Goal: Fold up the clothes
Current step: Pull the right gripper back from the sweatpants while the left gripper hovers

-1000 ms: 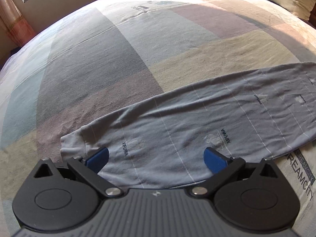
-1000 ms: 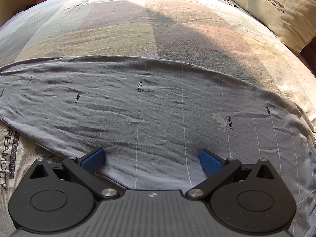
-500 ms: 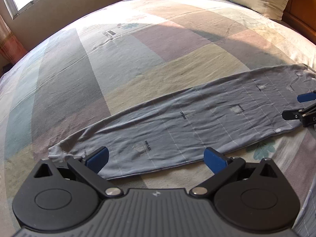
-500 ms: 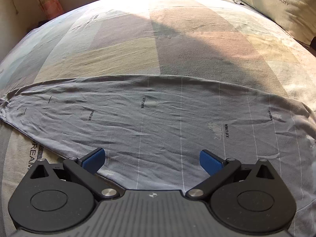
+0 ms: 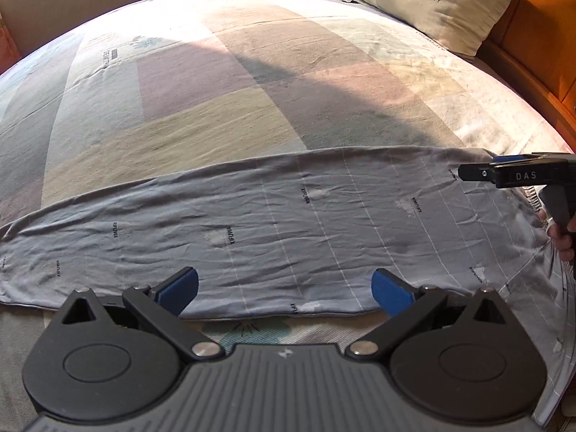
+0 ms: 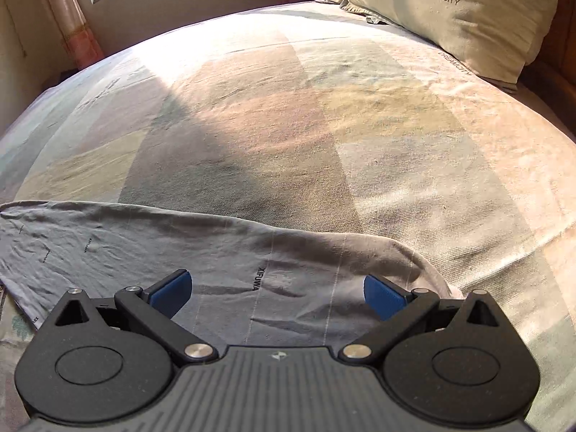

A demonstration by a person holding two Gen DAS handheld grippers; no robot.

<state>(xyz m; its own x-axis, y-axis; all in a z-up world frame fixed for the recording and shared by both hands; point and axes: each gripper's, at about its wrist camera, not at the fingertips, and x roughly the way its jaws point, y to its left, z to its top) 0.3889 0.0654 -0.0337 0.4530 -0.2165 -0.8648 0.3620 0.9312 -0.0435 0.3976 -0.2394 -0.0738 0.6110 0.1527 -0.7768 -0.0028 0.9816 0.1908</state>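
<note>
One grey garment [image 5: 288, 230], two spread-jawed grippers, left gripper [image 5: 284, 288], right gripper [image 6: 275, 293]

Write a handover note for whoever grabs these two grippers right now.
Left gripper: open, empty, over the near edge of the long grey printed cotton garment.
Right gripper: open, empty, at the garment's bunched right end; a hand holds its handle.
Garment: laid flat lengthwise across the patchwork pastel bedsheet, lightly wrinkled; beige pillow at the head of the bed.
Done: garment spread out as a narrow strip.
Left: grip the ends and fold it shorter, probably end over end.
</note>
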